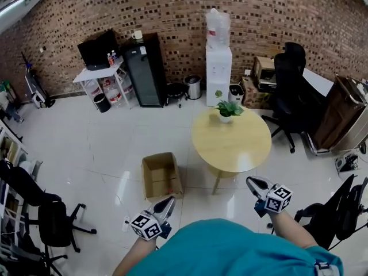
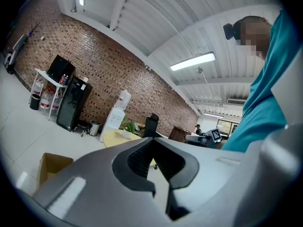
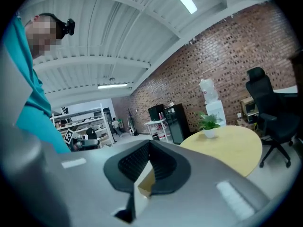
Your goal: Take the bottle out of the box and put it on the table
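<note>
An open cardboard box [image 1: 161, 176] stands on the white floor, just left of the round yellow table [image 1: 231, 140]. I cannot make out a bottle inside it from here. My left gripper [image 1: 171, 200] is shut and empty, held close to my body just below the box. My right gripper [image 1: 250, 180] is also shut and empty, near the table's front edge. In the left gripper view the closed jaws [image 2: 152, 140] point toward the table [image 2: 116, 137], with the box [image 2: 52, 167] at lower left. In the right gripper view the closed jaws [image 3: 150, 142] sit left of the table [image 3: 227, 145].
A small potted plant [image 1: 229, 109] sits on the table's far side. Along the brick wall stand a water dispenser [image 1: 218, 68], a black fridge [image 1: 145, 68], a bin [image 1: 193, 87] and a white side table [image 1: 100, 73]. Office chairs [image 1: 296, 94] [image 1: 49, 223] flank the room.
</note>
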{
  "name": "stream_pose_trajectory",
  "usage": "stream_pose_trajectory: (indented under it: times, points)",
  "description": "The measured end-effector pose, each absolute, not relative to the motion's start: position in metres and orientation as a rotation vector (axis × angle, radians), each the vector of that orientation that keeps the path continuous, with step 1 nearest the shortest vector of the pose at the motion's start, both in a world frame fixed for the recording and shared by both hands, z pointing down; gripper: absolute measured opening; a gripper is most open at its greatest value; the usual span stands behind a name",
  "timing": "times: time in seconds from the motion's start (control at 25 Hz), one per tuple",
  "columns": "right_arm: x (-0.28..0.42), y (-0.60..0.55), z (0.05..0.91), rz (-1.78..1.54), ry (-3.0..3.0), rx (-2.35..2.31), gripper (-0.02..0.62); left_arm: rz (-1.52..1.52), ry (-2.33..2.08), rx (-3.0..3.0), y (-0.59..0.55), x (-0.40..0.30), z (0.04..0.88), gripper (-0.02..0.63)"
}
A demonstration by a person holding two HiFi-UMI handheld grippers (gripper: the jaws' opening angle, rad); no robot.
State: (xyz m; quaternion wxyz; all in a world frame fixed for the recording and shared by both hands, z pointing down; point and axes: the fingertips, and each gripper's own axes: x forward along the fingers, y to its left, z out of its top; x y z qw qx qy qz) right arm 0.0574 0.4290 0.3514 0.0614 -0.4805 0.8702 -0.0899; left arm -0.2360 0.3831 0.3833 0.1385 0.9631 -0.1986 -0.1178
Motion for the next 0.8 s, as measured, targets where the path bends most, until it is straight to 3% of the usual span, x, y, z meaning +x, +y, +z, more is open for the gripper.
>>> stream_pose_trajectory:
  times: [0.24,0.8]
  points:
    - [-0.011,0.325,0.404,-0.339,2.604,-1.435,0.002,-0.309,-0.623,2.813,0.304,-0.321,0.449,0.005]
    - [0.044,0.088,0.475,-0.432,2.812,-1.066,0.002,-0.329,-1.097,2.666,0.159,-0.279,0.493,0.005]
